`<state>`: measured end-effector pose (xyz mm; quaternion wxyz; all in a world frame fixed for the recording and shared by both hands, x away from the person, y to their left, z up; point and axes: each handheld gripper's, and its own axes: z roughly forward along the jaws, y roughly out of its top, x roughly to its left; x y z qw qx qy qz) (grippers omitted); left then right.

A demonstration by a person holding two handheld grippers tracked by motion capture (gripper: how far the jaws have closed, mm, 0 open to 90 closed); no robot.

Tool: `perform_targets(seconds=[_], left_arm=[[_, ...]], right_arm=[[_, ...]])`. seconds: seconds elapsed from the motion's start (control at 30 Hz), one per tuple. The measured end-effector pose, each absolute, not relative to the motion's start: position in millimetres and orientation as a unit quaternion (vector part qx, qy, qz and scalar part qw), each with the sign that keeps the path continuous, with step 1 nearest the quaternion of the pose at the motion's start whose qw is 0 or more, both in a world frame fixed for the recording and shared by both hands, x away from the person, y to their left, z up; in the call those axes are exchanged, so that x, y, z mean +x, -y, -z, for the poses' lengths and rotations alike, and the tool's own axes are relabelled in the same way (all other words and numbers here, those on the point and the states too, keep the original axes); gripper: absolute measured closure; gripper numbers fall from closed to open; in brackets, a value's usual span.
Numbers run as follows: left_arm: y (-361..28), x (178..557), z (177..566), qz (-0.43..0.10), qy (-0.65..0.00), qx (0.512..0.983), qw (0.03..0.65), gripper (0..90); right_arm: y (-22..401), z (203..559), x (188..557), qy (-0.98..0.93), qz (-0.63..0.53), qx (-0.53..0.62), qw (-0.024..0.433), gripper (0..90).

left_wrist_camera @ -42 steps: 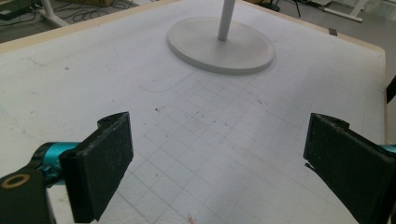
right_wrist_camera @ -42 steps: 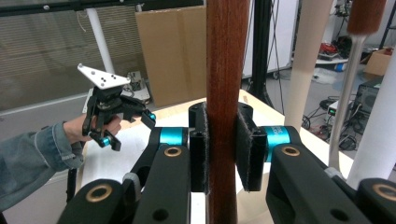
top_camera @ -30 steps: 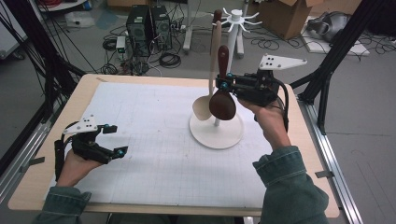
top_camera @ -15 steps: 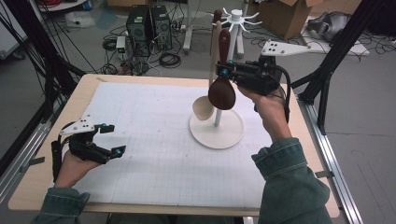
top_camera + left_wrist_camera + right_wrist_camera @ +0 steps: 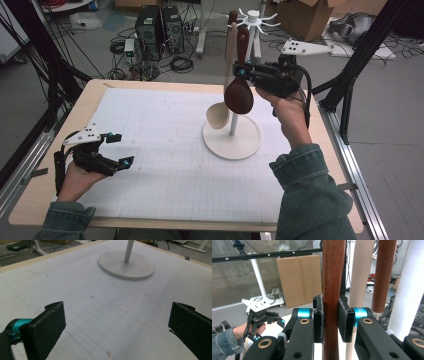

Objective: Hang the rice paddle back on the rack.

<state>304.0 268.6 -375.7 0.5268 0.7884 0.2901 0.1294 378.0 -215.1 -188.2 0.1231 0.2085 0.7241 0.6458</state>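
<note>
Your right gripper (image 5: 329, 322) pinches the dark wooden spoon (image 5: 239, 90) by its upright handle, bowl hanging below the jaws beside the white rack (image 5: 232, 142), while your left gripper (image 5: 115, 327) rests spread wide, nothing between.

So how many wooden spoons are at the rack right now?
2, perhaps more hidden. The dark spoon is clamped by its handle in the right tongs. The pale spoon hangs from the white rack just behind it.
</note>
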Motion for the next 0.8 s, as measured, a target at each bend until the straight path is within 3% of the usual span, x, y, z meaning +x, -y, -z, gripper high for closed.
perform_targets(seconds=[0.8], left_arm=[[-269, 303, 375, -0.129, -0.289, 0.787, 0.529, 1.7]], right_arm=[[220, 194, 391, -0.721, -0.641, 0.232, 0.128, 77.1]])
